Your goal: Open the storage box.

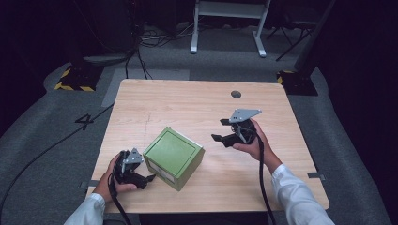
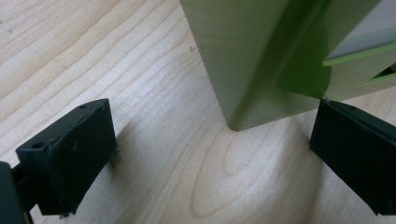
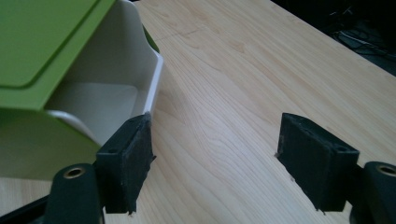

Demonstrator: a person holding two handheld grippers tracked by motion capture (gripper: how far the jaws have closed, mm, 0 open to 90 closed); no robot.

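A pale wood-grain surface [image 1: 187,101] with rounded corners stands on grey carpeted floor [image 1: 56,122]. A small dark round grommet [image 1: 236,94] sits near its far edge. A green box [image 1: 173,157] with a green lid rests directly on the surface, toward the near left.

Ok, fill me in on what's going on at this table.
A person holds a two-jaw gripper in each hand over a wooden table. The left gripper sits low against a green box, jaws open around its corner. The right gripper is raised off to the side, jaws open and holding nothing. The box's green lid looks shifted, showing its white inside.
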